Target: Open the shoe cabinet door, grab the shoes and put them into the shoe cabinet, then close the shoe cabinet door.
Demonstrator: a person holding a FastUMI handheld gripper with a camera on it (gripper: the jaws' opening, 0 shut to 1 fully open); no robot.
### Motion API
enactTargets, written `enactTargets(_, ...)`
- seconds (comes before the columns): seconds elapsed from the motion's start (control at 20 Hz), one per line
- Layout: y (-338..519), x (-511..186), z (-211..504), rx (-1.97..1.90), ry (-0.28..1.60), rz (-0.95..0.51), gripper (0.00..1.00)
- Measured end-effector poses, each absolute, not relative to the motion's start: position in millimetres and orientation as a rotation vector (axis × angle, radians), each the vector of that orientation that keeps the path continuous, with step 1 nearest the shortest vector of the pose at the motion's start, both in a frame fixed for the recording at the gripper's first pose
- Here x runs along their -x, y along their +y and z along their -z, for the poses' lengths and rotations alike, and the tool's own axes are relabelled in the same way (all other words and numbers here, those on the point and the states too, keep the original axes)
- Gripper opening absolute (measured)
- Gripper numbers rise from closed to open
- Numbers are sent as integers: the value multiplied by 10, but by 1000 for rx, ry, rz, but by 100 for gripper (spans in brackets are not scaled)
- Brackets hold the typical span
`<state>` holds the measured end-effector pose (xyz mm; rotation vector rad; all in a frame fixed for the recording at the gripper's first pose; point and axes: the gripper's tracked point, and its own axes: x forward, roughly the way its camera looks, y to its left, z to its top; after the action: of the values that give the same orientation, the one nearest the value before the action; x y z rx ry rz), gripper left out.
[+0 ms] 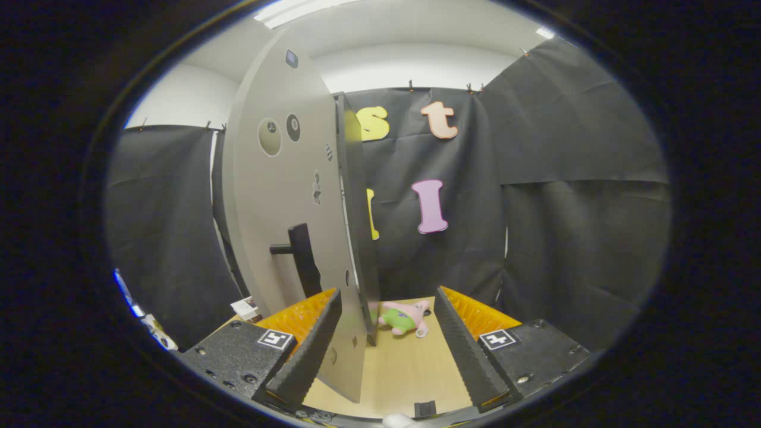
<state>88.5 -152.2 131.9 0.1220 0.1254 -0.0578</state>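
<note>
Gripper (386, 351) open, holding nothing; grey cabinet door (285, 214) stands ajar between its fingers, nearer the left one, so pushing its free edge steadily should swing it.

Black cloth walls (571, 178), ceiling light (297, 10)

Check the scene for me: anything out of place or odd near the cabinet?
One thing: a pink plush toy lies on the floor beyond the open gripper, beside the cabinet door, which stands ajar. No damage or spills.
</note>
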Motion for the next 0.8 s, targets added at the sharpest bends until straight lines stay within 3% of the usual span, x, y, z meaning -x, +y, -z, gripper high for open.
enactTargets(0.35, -1337, -1076, -1416, -101, 113, -78, 98)
enactTargets(0.8, -552, -1171, -1346, -47, 142, -106, 95)
